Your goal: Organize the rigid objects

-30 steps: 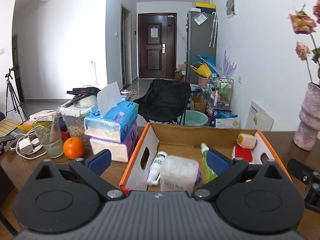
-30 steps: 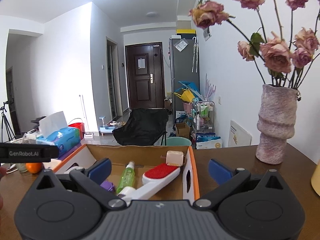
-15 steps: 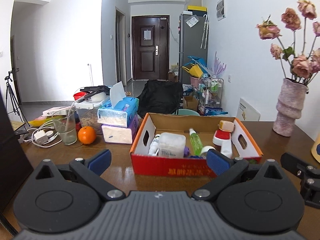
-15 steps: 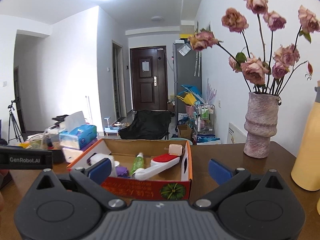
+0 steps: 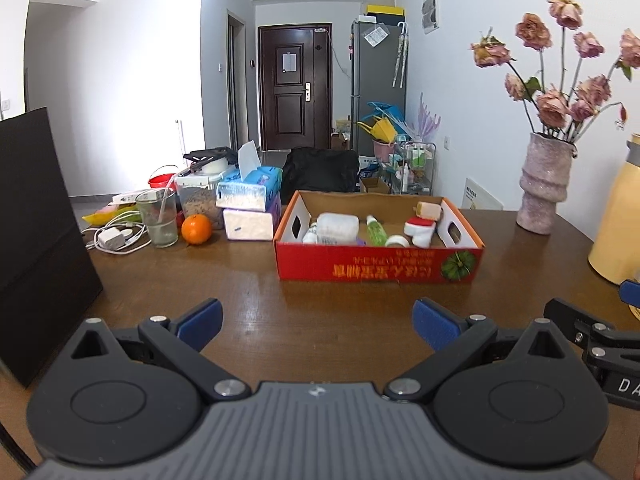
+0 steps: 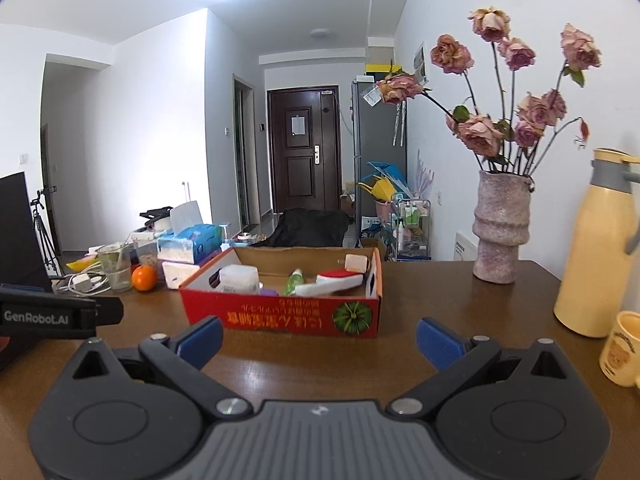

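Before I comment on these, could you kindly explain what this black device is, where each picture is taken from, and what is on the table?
There is no robot arm here: a person holds one two-finger gripper in each hand, and each carries a fisheye camera looking forward along its fingers. One picture is from the left gripper, the other from the right gripper. The blue pads are the fingertips. Both grippers are open and hold nothing.

On the brown table stands a red cardboard box holding a white jar, a green bottle and other small items. To its left are tissue packs, an orange, a glass and a charger. To its right are a vase of dried roses, a yellow flask and a mug.
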Tool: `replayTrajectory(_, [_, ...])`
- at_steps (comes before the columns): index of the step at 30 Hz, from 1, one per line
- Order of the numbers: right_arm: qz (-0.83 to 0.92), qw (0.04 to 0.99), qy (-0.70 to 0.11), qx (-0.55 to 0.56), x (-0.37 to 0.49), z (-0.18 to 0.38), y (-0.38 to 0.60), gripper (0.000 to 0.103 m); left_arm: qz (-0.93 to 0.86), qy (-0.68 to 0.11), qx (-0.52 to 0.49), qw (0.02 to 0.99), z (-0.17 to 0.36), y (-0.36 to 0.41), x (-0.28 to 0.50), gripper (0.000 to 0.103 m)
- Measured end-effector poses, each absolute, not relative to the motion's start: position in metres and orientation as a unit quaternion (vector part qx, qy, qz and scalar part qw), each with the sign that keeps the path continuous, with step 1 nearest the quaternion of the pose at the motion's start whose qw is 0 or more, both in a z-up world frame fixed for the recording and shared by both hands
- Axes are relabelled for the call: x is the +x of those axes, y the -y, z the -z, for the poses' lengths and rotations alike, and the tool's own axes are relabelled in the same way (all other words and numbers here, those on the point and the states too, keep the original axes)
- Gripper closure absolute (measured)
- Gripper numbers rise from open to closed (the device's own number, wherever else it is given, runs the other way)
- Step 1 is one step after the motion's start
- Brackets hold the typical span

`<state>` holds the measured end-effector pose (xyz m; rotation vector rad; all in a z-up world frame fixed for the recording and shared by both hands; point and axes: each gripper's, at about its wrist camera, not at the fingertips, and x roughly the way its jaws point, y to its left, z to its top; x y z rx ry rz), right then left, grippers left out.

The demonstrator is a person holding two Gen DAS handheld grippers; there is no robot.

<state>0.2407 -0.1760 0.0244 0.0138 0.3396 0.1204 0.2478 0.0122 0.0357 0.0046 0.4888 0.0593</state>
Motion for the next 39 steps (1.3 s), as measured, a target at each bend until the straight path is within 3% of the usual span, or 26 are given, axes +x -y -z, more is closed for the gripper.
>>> replayTrajectory(17, [-0.054,0.986,-0.16,0.0,0.134,-0.021,0.185,0.0,-0.019,-0.242,0.01,0.97,-0.024,0.002,0.152,0.0])
replayTrajectory(39, [-0.055,0.987,-0.151,-0.003,0.114,-0.024,0.186,0.0,-0.016,-0.234,0.013,0.972,-0.028,0.009,0.134,0.0])
